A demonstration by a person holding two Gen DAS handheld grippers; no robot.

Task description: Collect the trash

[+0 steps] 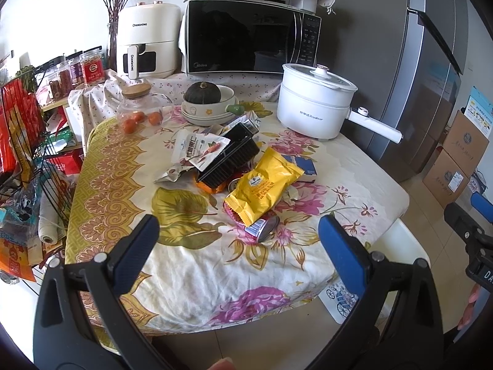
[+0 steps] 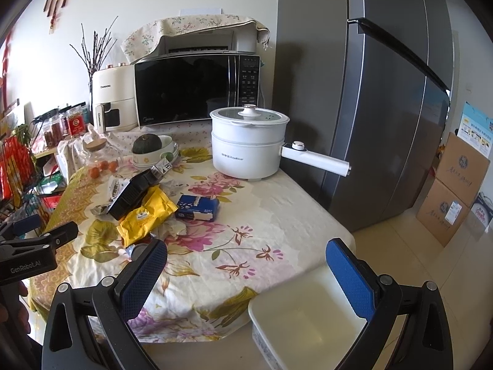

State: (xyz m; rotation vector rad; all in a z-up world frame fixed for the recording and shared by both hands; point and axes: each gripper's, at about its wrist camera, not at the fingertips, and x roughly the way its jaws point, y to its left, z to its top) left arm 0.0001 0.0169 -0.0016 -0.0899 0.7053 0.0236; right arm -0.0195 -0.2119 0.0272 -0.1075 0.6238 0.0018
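A heap of trash lies mid-table on the flowered tablecloth [image 1: 200, 262]: a yellow snack bag [image 1: 263, 185] [image 2: 146, 212], a black plastic tray [image 1: 229, 160] [image 2: 132, 194], a white carrot-print wrapper [image 1: 200, 148], a small foil-lidded cup [image 1: 265, 226], a blue tissue pack [image 2: 197, 208] and crumpled paper [image 2: 174, 228]. My left gripper [image 1: 238, 231] hangs open just short of the heap, nothing between its fingers. My right gripper [image 2: 246, 249] is open too, over the table's near right corner. Below it on the floor stands a white bin [image 2: 308, 308].
A white electric pot [image 2: 249, 148] with a long handle stands at the back right of the table. Behind are a bowl with a dark squash [image 1: 203, 95], a glass jar [image 1: 138, 111], a microwave [image 1: 246, 40] and an air fryer [image 1: 144, 43]. A fridge [image 2: 385, 108] and cardboard boxes [image 2: 456, 191] stand right; a wire rack [image 1: 27, 141] stands left.
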